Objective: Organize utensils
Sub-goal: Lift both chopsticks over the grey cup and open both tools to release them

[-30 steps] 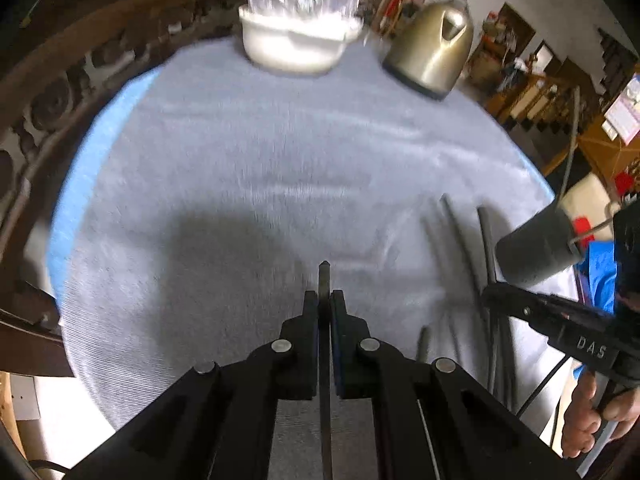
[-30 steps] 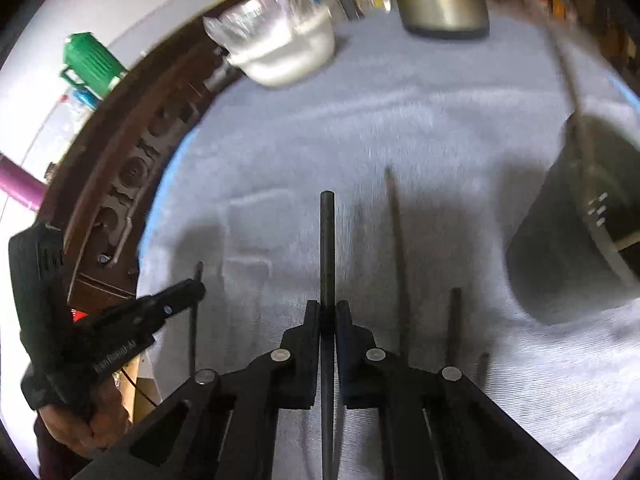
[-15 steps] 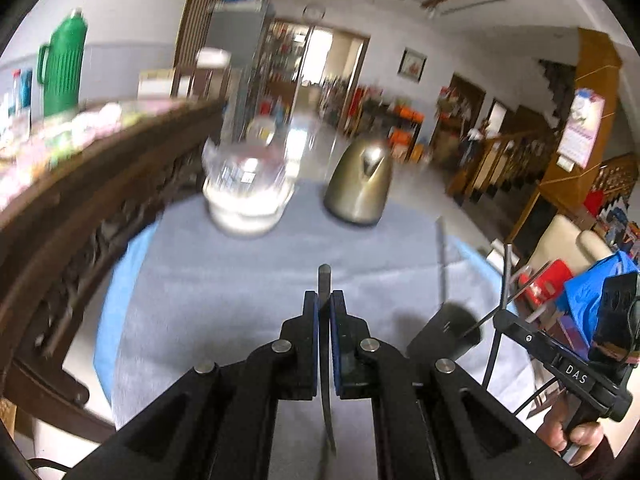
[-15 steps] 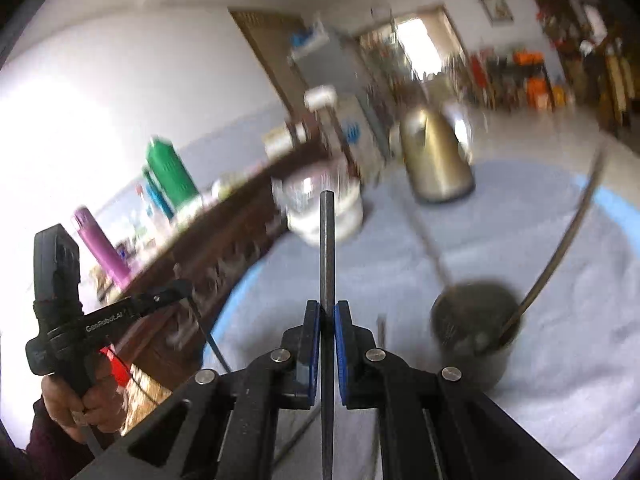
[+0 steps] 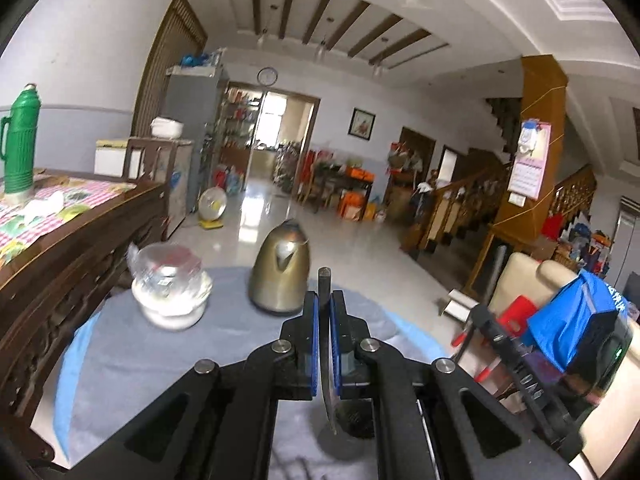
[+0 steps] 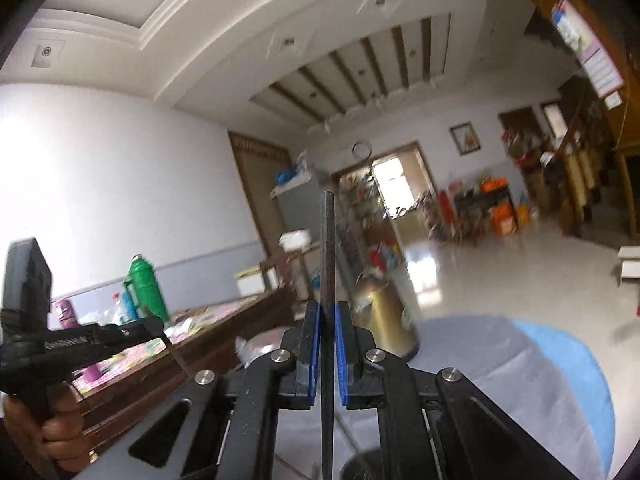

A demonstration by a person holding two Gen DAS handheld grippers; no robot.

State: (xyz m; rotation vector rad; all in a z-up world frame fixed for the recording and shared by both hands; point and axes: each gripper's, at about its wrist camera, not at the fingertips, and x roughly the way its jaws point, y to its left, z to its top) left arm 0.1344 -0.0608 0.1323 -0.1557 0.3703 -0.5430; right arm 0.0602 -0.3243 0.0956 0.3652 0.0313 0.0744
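My left gripper [image 5: 324, 304] is shut on a slim dark utensil [image 5: 324, 280]. Its grey pointed end hangs down over a dark round holder [image 5: 356, 420] on the grey cloth. My right gripper [image 6: 328, 316] is shut on a second dark utensil [image 6: 328, 248], whose handle sticks straight out ahead. The holder's rim [image 6: 360, 464] shows at the bottom of the right wrist view. Each gripper appears in the other's view: the right gripper [image 5: 476, 316] at the right, the left gripper [image 6: 156, 326] at the left, held by a hand [image 6: 56, 432]. Both are raised above the table.
A round table with a grey cloth [image 5: 160, 360] carries a brass-coloured kettle [image 5: 280, 276] and a white bowl [image 5: 172, 304] topped with clear plastic. A carved wooden sideboard [image 5: 80, 248] with a green flask [image 5: 18, 148] runs along the left. Chairs and a blue bag [image 5: 576, 320] stand at the right.
Both grippers have risen from the cloth with their utensils and tilted up, so the room fills the views. The loose utensils on the cloth are out of sight; the holder sits under the left gripper.
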